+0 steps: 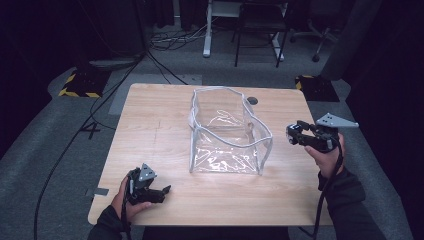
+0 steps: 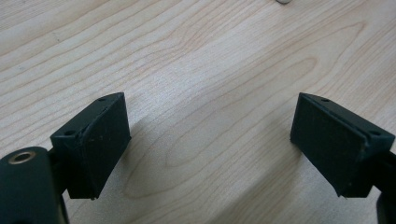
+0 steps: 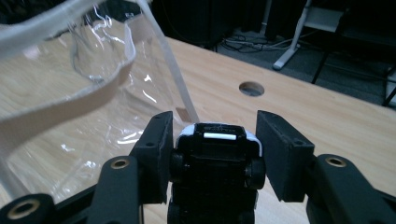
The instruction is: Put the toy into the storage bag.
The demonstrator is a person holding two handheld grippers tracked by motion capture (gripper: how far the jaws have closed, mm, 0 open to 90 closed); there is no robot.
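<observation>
The right tongs (image 1: 292, 135), at the right of the high view, pinch a small black-and-white toy car (image 3: 214, 158) just beside the clear plastic bag with white trim (image 1: 227, 132), which stands open at the centre of the pale wooden surface (image 1: 150, 130); the left tongs (image 1: 162, 192), lower left, stand spread and hold nothing, low over bare wood.

The light wood-grain bench (image 1: 150, 145) shows pale tan streaks with darker oval rings. On it stands the clear, see-through plastic bag with white piping along its edges (image 1: 227, 132). The small toy car (image 3: 215, 158) is black with a white roof edge and a white bar on top. Both grippers' jaws are matt black. Yellow-and-black striped floor plates (image 1: 80, 85) lie on the grey carpet (image 1: 45, 150).
</observation>
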